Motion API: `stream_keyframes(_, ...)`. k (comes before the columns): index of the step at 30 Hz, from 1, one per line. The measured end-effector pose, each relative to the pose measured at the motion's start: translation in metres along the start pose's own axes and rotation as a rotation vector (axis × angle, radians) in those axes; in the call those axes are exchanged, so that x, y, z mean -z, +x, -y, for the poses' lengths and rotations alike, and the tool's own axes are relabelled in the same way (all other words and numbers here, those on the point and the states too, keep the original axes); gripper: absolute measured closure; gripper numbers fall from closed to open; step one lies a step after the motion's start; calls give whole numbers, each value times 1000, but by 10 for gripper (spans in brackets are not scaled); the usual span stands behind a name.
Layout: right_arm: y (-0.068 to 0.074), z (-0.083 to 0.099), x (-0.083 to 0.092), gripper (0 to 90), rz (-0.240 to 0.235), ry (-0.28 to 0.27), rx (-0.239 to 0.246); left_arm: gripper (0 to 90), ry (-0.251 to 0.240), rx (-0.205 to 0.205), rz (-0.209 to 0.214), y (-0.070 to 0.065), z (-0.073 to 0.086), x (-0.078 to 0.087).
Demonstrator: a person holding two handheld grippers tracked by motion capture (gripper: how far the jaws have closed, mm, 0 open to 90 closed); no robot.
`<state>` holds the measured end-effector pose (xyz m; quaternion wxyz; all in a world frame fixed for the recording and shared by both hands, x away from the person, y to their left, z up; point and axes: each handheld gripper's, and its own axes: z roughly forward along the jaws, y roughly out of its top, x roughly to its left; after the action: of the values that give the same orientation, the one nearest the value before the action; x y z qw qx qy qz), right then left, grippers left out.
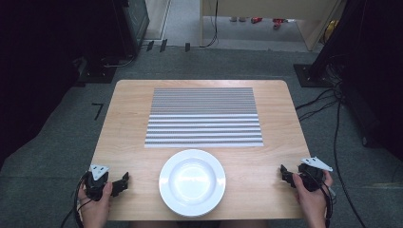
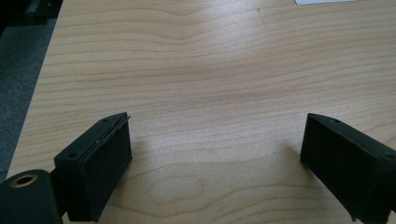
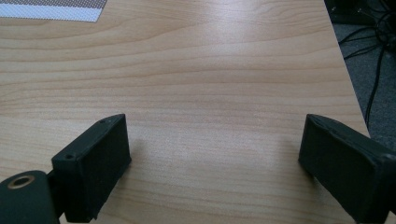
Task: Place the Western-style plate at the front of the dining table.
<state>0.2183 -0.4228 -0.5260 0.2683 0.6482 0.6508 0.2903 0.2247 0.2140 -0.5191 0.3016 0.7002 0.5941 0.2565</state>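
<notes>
Plate (image 1: 192, 182), white and empty, sits at the middle of the table's (image 1: 128, 118) near edge, just clear of the striped placemat (image 1: 204, 117) that covers the centre toward the far edge. I hold the left gripper (image 1: 122, 183) at the near left corner and the right gripper (image 1: 285, 174) near the near right corner, each well apart from the plate, jaws spread wide with nothing between them. Both gripper views look along bare wood. I judge this a ready stance: the plate lies between my hands, within reach of either, and the mat behind it looks a likely spot to set it.
</notes>
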Motion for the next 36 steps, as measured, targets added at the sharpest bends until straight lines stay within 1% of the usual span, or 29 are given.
stream_keyframes(5, 1, -1, -1, 65, 5, 7, -7, 88, 11, -7, 3, 0, -1, 1)
stream_keyframes(7, 2, -1, -1, 61, 12, 8, -13, 88, 10, -2, 0, -1, -2, 1)
stream_keyframes(8, 2, -1, -1, 61, 17, 11, -19, 88, -7, 6, 4, -3, -3, 3)
stream_keyframes(9, 2, -1, -1, 61, 17, 11, -19, 88, -7, 6, 4, -3, -3, 3)
stream_keyframes(10, 3, -2, 0, 61, 17, 16, -29, 88, -24, 20, 17, -4, -4, 5)
stream_keyframes(12, 5, -2, 1, 61, 4, 18, -40, 88, -34, 24, 21, -6, -5, 7)
stream_keyframes(14, 8, -3, 2, 61, -6, 9, -47, 88, -58, 39, 46, -10, -8, 11)
stream_keyframes(15, 8, -3, 2, 61, -6, 9, -47, 88, -58, 39, 46, -10, -8, 11)
stream_keyframes(16, 11, -5, 5, 61, -14, -3, -48, 88, -70, 52, 67, -14, -9, 13)
stream_keyframes(17, 11, -5, 5, 61, -14, -3, -48, 88, -70, 52, 67, -14, -9, 13)
stream_keyframes(18, 15, -6, 8, 61, -22, -16, -47, 88, -84, 72, 97, -18, -10, 16)
stream_keyframes(20, 19, -7, 10, 61, -38, -25, -50, 88, -92, 87, 131, -22, -11, 18)
stream_keyframes(21, 21, -7, 11, 61, -44, -29, -51, 88, -92, 87, 131, -22, -11, 18)
stream_keyframes(22, 23, -7, 12, 61, -47, -33, -49, 88, -96, 87, 153, -27, -12, 19)
stream_keyframes(23, 25, -8, 13, 61, -50, -37, -47, 88, -98, 84, 161, -29, -12, 20)
stream_keyframes(24, 25, -8, 13, 61, -50, -37, -47, 88, -98, 84, 161, -29, -12, 20)
stream_keyframes(25, 29, -8, 16, 62, -63, -44, -47, 88, -103, 77, 173, -34, -13, 21)
stream_keyframes(27, 31, -9, 17, 62, -68, -49, -48, 88, -105, 75, 179, -35, -13, 22)
stream_keyframes(28, 36, -9, 19, 62, -77, -55, -42, 88, -112, 78, 197, -39, -13, 23)
stream_keyframes(29, 36, -9, 19, 62, -77, -55, -42, 88, -112, 78, 197, -39, -13, 23)
stream_keyframes(30, 41, -9, 20, 62, -89, -60, -31, 88, -112, 74, 209, -42, -13, 24)
stream_keyframes(31, 41, -9, 20, 62, -89, -60, -31, 88, -112, 74, 209, -42, -13, 24)
stream_keyframes(32, 47, -9, 21, 62, -100, -63, -22, 88, -114, 76, 220, -44, -13, 24)
stream_keyframes(33, 47, -9, 21, 62, -100, -63, -22, 88, -114, 76, 220, -44, -13, 24)
stream_keyframes(34, 50, -9, 22, 62, -106, -63, -20, 88, -116, 80, 229, -45, -13, 25)
stream_keyframes(35, 55, -10, 23, 62, -118, -68, -10, 88, -118, 86, 250, -47, -14, 25)
stream_keyframes(36, 57, -10, 23, 62, -123, -71, -6, 88, -119, 89, 259, -47, -14, 25)
